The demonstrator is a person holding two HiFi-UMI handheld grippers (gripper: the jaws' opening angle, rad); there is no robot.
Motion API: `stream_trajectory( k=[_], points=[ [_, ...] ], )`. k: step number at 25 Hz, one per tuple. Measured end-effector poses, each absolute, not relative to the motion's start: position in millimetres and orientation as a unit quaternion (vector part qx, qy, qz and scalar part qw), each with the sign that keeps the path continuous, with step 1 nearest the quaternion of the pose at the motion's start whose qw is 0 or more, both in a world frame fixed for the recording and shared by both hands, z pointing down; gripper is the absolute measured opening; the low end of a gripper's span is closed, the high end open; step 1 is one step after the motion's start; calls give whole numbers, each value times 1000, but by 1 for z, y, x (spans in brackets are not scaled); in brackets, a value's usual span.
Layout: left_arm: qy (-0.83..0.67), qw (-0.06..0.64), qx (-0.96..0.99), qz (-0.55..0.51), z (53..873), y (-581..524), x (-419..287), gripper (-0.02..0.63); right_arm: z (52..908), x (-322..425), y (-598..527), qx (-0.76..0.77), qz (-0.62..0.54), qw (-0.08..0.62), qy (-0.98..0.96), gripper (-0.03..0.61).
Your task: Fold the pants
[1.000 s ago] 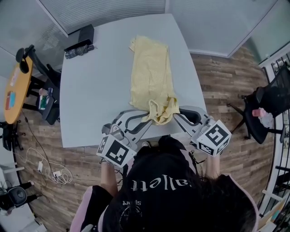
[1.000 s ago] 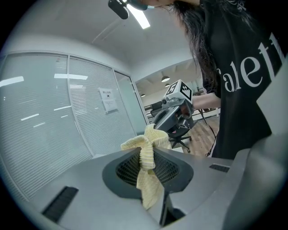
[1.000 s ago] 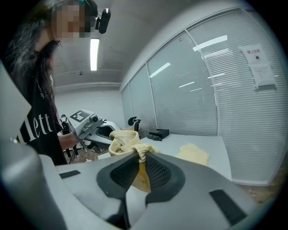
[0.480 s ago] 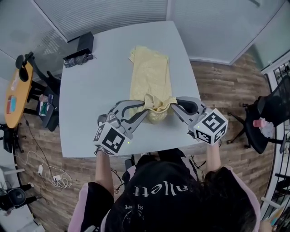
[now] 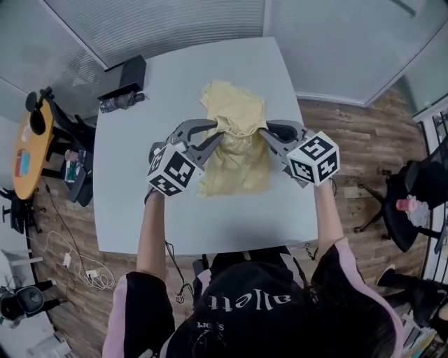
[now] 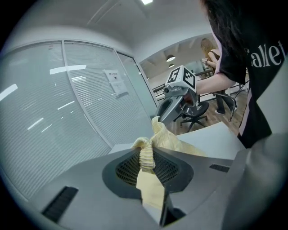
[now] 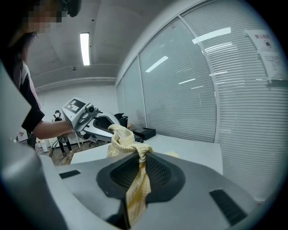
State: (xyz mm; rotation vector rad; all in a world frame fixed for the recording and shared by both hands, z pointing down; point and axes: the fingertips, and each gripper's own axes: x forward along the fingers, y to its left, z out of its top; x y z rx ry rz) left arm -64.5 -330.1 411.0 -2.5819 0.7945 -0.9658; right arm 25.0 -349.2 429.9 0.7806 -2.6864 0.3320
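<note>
White lettering on the person's black shirt (image 5: 241,301) shows only in part and reads "allett". A sheet of paper (image 6: 114,83) is stuck to the glass wall in the left gripper view, its print too small to read. The cubes on both grippers carry black-and-white square markers and no words.

The left gripper (image 5: 218,131) is clamped on a gathered, ribbed edge of the yellow pants (image 5: 238,164), with cloth bunched between its jaws. The right gripper (image 5: 268,130) is likewise closed on a fold of the same cloth. Between the two, the gripped edge hangs raised above the rest of the pants, which lie on the far half of the pale grey bench (image 5: 140,203).

At the far left corner of the bench sits a black box (image 5: 127,72) with a dark bundle (image 5: 120,102) just beside it. Glass walls with slatted blinds (image 5: 161,21) close off the far side. The floor (image 5: 343,133) is wood plank, with an orange round table (image 5: 24,150) at the left, an office chair (image 5: 420,203) at the right and loose cables (image 5: 77,269) near the bench.
</note>
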Motion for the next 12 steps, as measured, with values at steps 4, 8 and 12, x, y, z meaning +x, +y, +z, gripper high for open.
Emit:
stream_trajectory(
  k=[4,8,12],
  points=[
    [301,118,-877,-357,433,-376,-78,80,454,24,-398,280,131,176,-935,54],
    [323,83,-863,-379,467,-415,-87,81,484,15,-435,281,133,206,-928,54],
    [334,38,-848,-410,516,-430,-92,81,531,9,-454,289,152,247,-912,54]
  ],
)
